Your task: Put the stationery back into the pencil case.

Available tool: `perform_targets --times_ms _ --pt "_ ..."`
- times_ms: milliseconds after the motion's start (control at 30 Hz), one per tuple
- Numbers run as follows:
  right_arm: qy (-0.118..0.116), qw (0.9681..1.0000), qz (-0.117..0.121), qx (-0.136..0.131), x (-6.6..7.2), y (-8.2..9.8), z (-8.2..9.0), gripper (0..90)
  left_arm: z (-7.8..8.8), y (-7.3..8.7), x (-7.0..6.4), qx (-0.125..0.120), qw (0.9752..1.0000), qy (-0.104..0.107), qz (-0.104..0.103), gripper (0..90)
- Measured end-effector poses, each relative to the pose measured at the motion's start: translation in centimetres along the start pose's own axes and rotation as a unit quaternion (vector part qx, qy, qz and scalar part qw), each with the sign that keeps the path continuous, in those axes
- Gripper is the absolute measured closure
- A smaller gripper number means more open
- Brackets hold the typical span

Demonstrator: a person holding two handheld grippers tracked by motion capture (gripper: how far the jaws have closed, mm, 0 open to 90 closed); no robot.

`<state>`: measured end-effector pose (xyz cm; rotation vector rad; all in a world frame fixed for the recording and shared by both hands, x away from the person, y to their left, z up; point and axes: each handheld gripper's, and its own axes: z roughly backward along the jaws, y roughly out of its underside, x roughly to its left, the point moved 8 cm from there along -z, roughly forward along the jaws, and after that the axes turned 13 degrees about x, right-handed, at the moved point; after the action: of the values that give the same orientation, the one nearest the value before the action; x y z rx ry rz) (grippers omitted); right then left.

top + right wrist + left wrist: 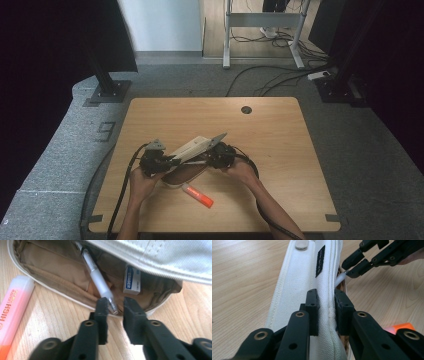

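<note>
Pen (98, 280), eraser (132, 281) in pouch (52, 277); highlighter (11, 315) beside.

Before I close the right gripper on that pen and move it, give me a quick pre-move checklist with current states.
1. Flap held up by the left gripper: ok, jaws clamp its edge.
2. Case open enough to reach in: ok, lining shows.
3. Right gripper open: ok, jaws apart.
4. Pen between the jaws: not ok, its tip lies against the left-hand jaw, not centred in the gap.
5. Eraser clear of the jaws: ok, it sits deeper in the case, beside the pen.
6. Highlighter clear: ok, on the table outside the case.
</note>
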<state>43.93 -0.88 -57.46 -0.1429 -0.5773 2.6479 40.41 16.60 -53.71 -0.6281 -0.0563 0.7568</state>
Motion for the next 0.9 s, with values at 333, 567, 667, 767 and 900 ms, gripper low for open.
perform_targets --times_ms 333,567,667,767,900 --pt "0.003 1.0000 -0.005 -0.006 -0.3 -1.3 -1.1 77.2 -0.1 0.0 0.0 0.000 1.0000 -0.001 -0.001 75.8" --pt "0.010 0.9997 -0.011 -0.020 -0.3 -1.4 -0.4 60.6 0.0 0.0 0.0 -0.001 1.0000 0.000 0.002 75.8" --pt "0.011 0.9995 -0.014 -0.025 -0.1 -1.3 0.1 52.6 0.0 0.0 0.0 -0.001 1.0000 0.000 0.001 75.8" --pt "0.009 0.9994 -0.018 -0.028 0.4 -1.1 0.7 42.8 0.0 0.0 0.0 -0.001 1.0000 0.000 0.001 75.8" --pt "0.005 0.9993 -0.023 -0.028 1.1 -0.6 1.1 34.2 0.0 0.0 0.0 -0.001 1.0000 0.000 0.001 75.7"
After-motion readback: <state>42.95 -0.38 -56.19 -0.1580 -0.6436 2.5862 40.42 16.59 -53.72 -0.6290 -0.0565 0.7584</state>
